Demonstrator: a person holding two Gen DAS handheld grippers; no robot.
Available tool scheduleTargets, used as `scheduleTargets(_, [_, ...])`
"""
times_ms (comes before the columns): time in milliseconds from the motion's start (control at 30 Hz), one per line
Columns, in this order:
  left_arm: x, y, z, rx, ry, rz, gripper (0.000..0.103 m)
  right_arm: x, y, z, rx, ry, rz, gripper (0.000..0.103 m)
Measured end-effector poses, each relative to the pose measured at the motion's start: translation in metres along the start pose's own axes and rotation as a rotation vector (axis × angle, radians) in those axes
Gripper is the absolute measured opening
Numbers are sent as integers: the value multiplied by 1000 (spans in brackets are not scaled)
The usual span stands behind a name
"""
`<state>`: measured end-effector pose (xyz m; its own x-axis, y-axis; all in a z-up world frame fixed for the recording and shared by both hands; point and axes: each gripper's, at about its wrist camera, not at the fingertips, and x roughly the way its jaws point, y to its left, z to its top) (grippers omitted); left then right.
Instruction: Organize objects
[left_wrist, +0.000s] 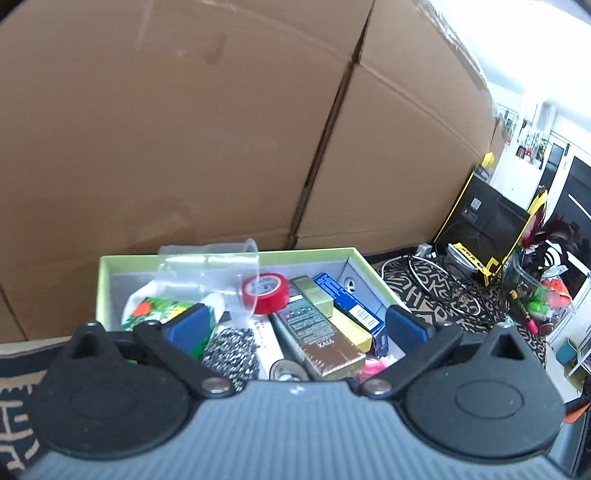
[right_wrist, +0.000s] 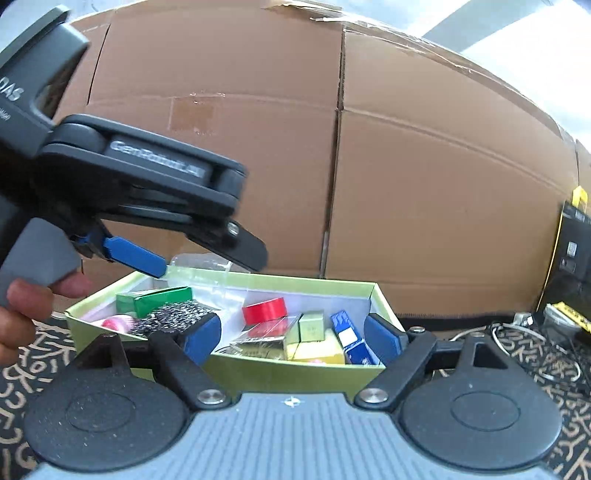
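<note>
A green tray (right_wrist: 258, 373) holding a red tape roll (right_wrist: 264, 309) sits before cardboard boxes (right_wrist: 406, 166).

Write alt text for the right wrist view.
Open right tongs face a green box holding red tape, a blue carton and small packages. The left tongs, also open, hover over it; cardboard boxes stand behind.
</note>
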<state>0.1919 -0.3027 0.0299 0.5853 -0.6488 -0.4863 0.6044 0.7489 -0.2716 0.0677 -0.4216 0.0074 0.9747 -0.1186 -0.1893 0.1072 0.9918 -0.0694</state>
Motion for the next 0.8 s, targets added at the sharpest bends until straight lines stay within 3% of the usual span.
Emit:
scheduleTargets(200, [-44, -6, -12, 47, -61, 39, 103, -49, 10, 2, 45, 34, -23, 92])
scheduleTargets(367, [-88, -13, -33, 83, -85, 140, 103, -73, 13, 0, 91, 81, -43, 97])
scheduleTargets(500, [-109, -15, -54, 91, -34, 264, 103, -100, 20, -6, 102, 101, -74, 98])
scheduleTargets(800, [-136, -5, -103, 33, 18, 339, 103, -130, 32, -18, 117, 140, -118, 99])
